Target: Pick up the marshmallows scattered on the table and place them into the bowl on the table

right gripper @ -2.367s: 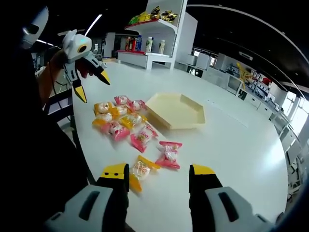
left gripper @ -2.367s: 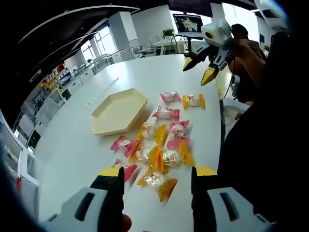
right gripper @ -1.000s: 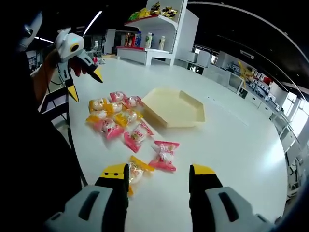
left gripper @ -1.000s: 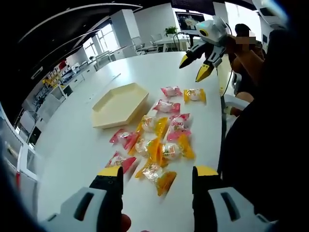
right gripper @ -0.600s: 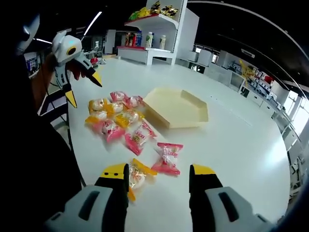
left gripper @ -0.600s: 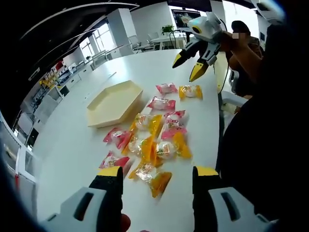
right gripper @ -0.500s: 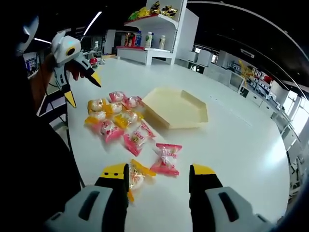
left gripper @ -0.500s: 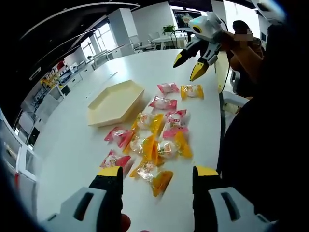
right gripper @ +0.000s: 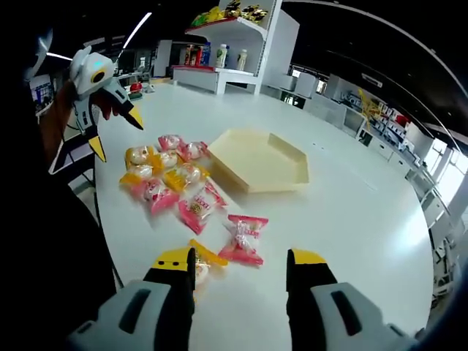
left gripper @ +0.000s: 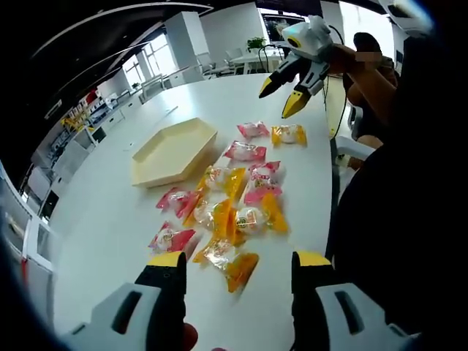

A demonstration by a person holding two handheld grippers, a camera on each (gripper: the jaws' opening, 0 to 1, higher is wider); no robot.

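Several marshmallows in pink and orange wrappers [left gripper: 232,199] lie scattered on the white table [left gripper: 110,219], beside a cream hexagonal bowl [left gripper: 174,151]. My left gripper [left gripper: 240,263] is open above the near end of the pile, an orange packet [left gripper: 230,265] just ahead of its jaws. My right gripper [left gripper: 279,96] hangs open above the far packets, held by a hand. In the right gripper view, my right gripper [right gripper: 240,259] is open with a pink packet [right gripper: 241,239] just ahead between its jaws. The bowl [right gripper: 257,161] lies beyond, and the left gripper [right gripper: 115,133] is open at upper left.
The table edge [left gripper: 327,183] runs close beside the pile, with a person's dark clothing [left gripper: 395,219] against it. A white shelf with goods [right gripper: 238,33] stands behind the table. Bare tabletop [right gripper: 365,219] stretches past the bowl.
Both cameras have drifted a little over the pile. The right gripper sits slightly nearer the lone pink packet. The packets and the bowl lie where they were; both grippers stay open.
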